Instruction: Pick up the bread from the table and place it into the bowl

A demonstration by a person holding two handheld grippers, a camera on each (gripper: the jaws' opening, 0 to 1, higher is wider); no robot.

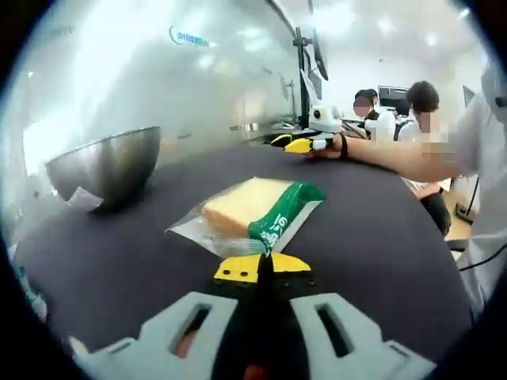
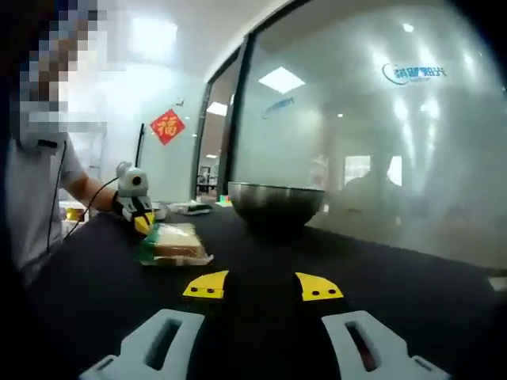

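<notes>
Bread slice in a clear wrapper with a green printed end, lying flat on the dark tabletop directly ahead of the left tongs. Left tongs yellow tips pressed together, closed, right at the near green edge of the wrapper; whether they pinch the wrapper film cannot be told. Stainless steel bowl sits upright ahead and to the left of the left tongs, well apart from the bread, with a small paper scrap at its base. Right tongs seen far ahead on the opposite side of the tabletop, held by a hand, beyond the bread.

In the right gripper view, right tongs have yellow tips spread apart, open, nothing between them, low over the tabletop. Bread lies ahead and left of them, apart from the tips. Bowl ahead, slightly right of the bread, near a frosted glass wall. Left tongs at the far end of the bread, touching or just beside the wrapper. Red diamond decoration on the far wall. Two seated people in the background of the left gripper view.
</notes>
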